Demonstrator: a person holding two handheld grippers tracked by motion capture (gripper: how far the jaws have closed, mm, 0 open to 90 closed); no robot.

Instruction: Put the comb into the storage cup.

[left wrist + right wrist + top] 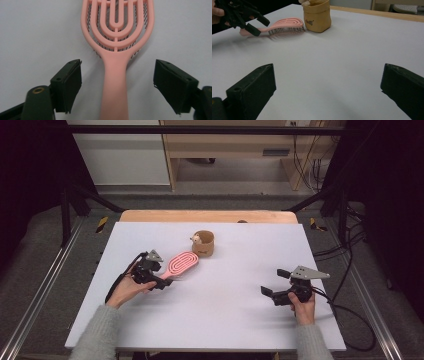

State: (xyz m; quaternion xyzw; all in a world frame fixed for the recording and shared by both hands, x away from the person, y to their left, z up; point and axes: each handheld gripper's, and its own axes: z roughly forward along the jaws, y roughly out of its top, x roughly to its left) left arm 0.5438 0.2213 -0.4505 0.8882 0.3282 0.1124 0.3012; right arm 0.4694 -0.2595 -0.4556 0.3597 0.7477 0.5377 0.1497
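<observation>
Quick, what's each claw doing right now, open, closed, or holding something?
Left claw: open, jaws on either side of the pink hairbrush handle, not touching it.
Right claw: open, holding nothing, over the bare table.

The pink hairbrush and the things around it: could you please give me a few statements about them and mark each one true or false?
1. The pink hairbrush lies bristles down on the table. True.
2. The left gripper has clamped the handle. False: the handle sits between its jaws, with gaps on both sides.
3. The brown paper pot stands by the brush head. True.
4. The right gripper holds the pot. False: its jaws are open over bare table.
</observation>
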